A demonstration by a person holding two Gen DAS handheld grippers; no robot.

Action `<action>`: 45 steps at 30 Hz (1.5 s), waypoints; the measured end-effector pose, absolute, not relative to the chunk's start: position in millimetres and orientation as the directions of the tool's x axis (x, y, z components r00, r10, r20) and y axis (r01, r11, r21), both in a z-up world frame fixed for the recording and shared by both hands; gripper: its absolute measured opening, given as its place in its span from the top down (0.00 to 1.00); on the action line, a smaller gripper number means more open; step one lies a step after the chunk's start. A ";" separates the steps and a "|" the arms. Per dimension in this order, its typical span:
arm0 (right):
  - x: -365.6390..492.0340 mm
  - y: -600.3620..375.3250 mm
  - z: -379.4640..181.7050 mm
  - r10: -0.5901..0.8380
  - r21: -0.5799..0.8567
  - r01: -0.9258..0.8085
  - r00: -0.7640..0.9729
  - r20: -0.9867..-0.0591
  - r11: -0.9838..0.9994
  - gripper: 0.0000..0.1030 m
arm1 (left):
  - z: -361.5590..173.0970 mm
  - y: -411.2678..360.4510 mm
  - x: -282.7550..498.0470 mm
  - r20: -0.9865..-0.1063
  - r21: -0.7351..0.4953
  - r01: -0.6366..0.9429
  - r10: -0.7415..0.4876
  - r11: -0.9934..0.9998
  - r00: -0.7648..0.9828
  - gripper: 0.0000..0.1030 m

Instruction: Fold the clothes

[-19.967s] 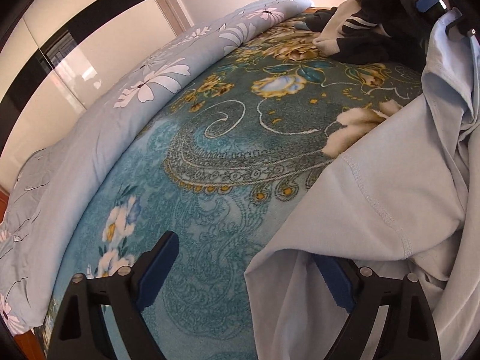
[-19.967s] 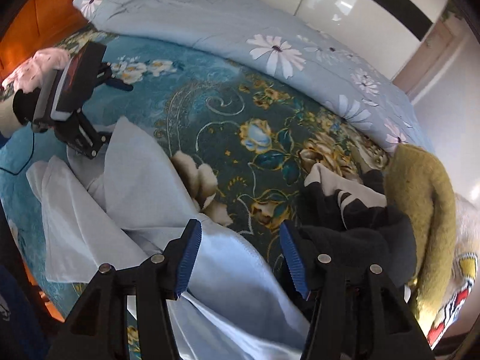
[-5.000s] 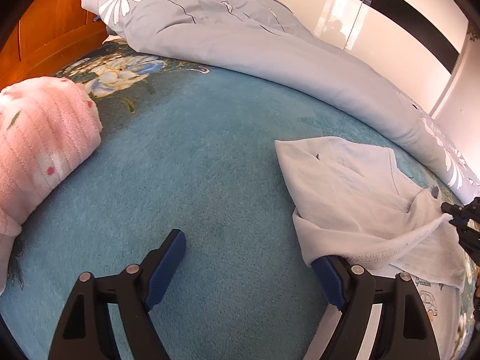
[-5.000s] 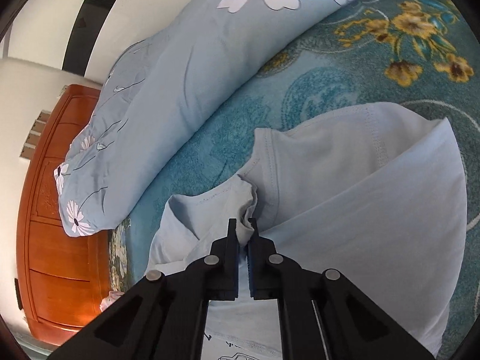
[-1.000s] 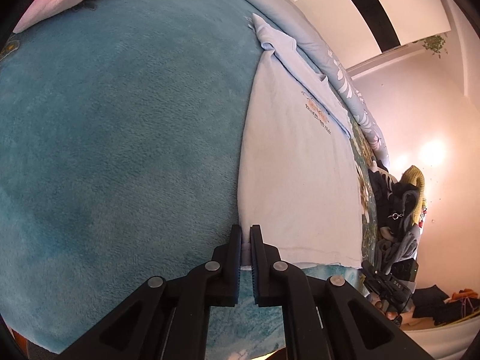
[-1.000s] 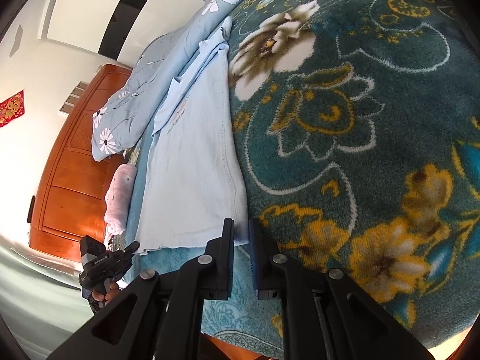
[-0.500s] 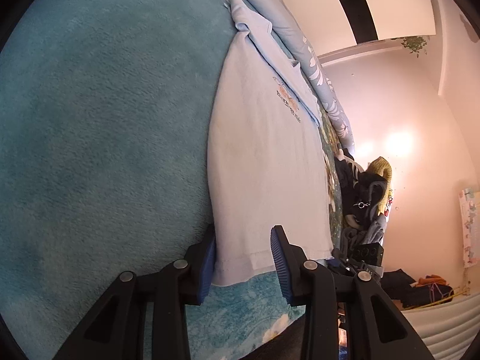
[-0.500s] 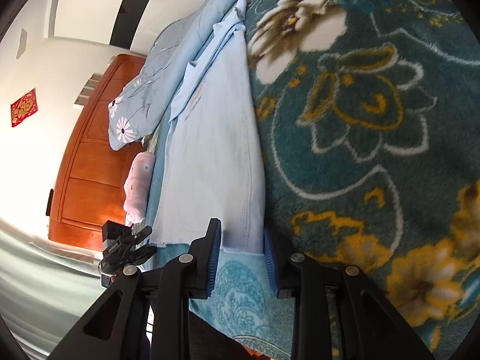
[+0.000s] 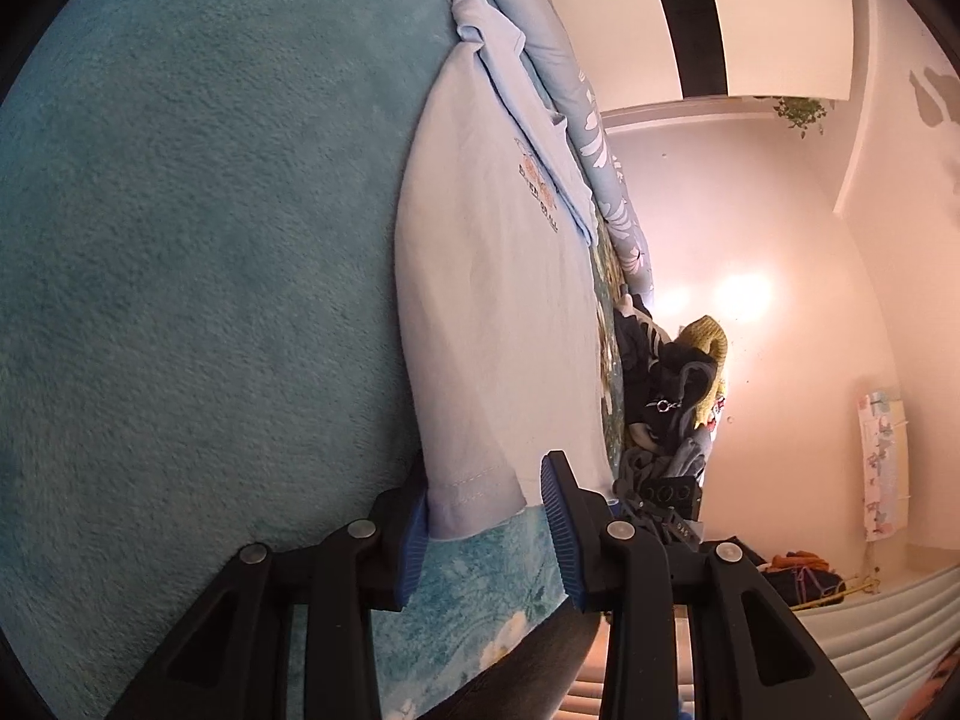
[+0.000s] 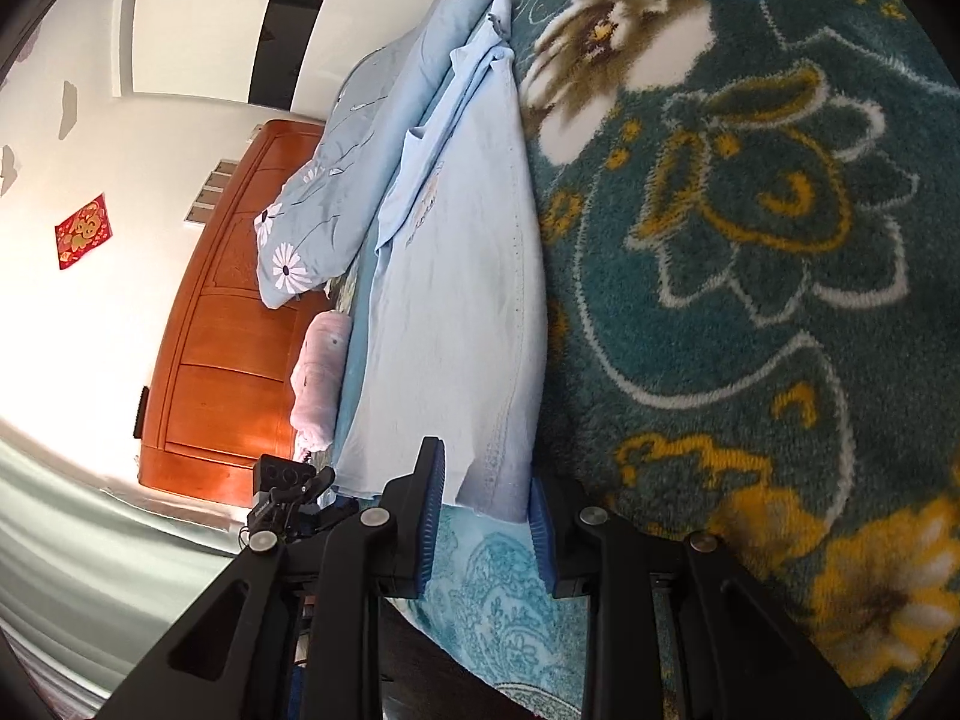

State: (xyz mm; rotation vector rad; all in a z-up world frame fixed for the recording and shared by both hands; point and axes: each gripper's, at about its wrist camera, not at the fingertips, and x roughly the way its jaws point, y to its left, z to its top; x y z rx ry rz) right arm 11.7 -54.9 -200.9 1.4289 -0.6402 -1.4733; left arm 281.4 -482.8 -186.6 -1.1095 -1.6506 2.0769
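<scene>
My left tongs (image 9: 486,519) stood released, jaws apart, with one hem corner of the shirt (image 9: 492,300) lying between the pads but not pinched. My right tongs (image 10: 483,516) were likewise released, jaws apart around the opposite hem corner of the same shirt (image 10: 456,324). The shirt lay flat on the blanket (image 9: 198,252), stretching straight ahead of both tongs toward the quilt (image 10: 360,138) at the far side, with its collar end farthest from me.

The step in hand, as I judged it, was setting the hem down smoothly before the next fold. To do it well:

1. Each pad had to clear the cloth fully before withdrawal, or the hem would drag and wrinkle.
2. Both tongs were best drawn back level and together.
3. The next grip was best taken at the side edges, keeping the hem line straight.
</scene>
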 end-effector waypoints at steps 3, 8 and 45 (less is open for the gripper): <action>9.5 -52.5 -202.2 -0.884 0.876 0.250 0.123 -0.452 -0.413 0.80 | -185.7 -484.6 280.9 -0.345 -0.937 0.226 0.623 -0.265 -0.702 0.62; 8.0 -47.7 -206.6 -0.883 0.877 0.234 0.120 -0.454 -0.419 0.90 | -189.1 -492.0 285.9 -0.296 -0.955 0.220 0.617 -0.199 -0.729 0.62; -138.5 -143.3 -84.1 -0.985 0.905 0.389 -0.081 -0.153 -0.173 0.96 | -39.7 -581.8 104.9 -0.398 -0.826 0.119 0.421 -0.551 -0.815 0.96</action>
